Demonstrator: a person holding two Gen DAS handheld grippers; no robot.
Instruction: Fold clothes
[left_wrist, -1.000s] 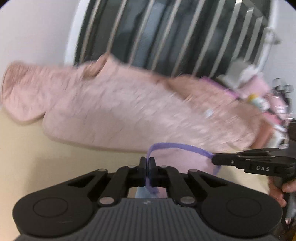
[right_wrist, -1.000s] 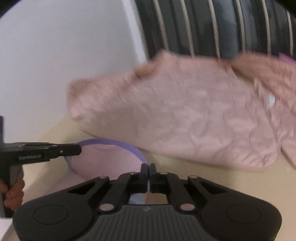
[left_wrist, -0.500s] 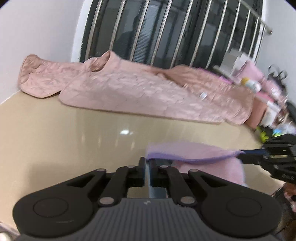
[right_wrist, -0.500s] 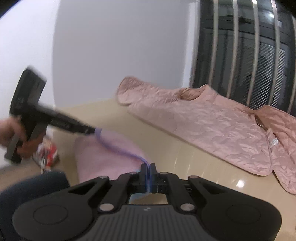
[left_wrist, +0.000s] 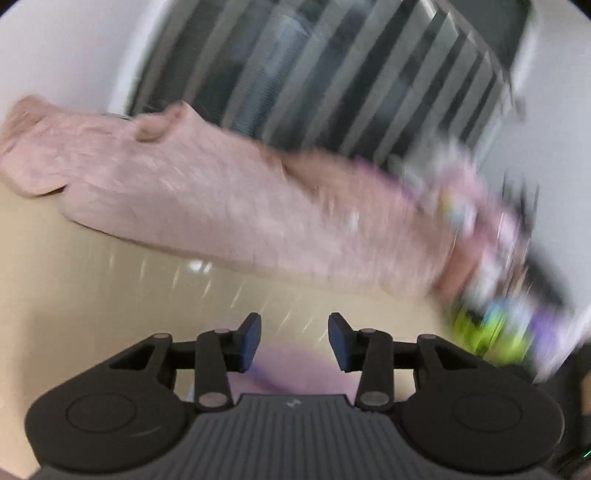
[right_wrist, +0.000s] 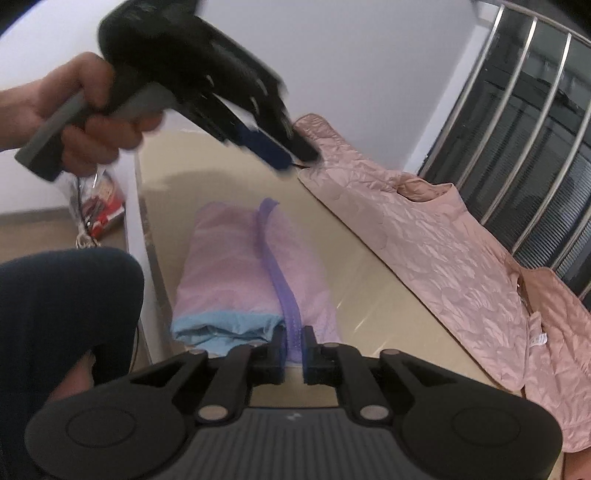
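The folded lilac garment (right_wrist: 236, 266) lies on the beige tabletop (right_wrist: 373, 295), near its front-left edge as the right wrist view shows it, with a pale blue layer showing at its near end and a purple trim band (right_wrist: 275, 273) running along its top. The near end of that band sits between the pads of the right tool (right_wrist: 294, 350), whose jaws have just been opening — a narrow gap stands on either side, so the pads seem no longer to press it, though the view there is tight. The left tool (right_wrist: 291, 155) hangs above the far end of the garment, gripped by the person's left hand (right_wrist: 85, 122); its jaws have also just been opening and stand apart with nothing between them. In the left wrist view its own fingers (left_wrist: 249, 341) stand wide over a blurred lilac patch. Beyond, well apart from the folded piece, a pink quilted garment (right_wrist: 436, 258) is spread flat along the far side of the tabletop, before a barred window (right_wrist: 532, 122). A dark-trousered knee (right_wrist: 62, 314) shows at the tabletop's edge.
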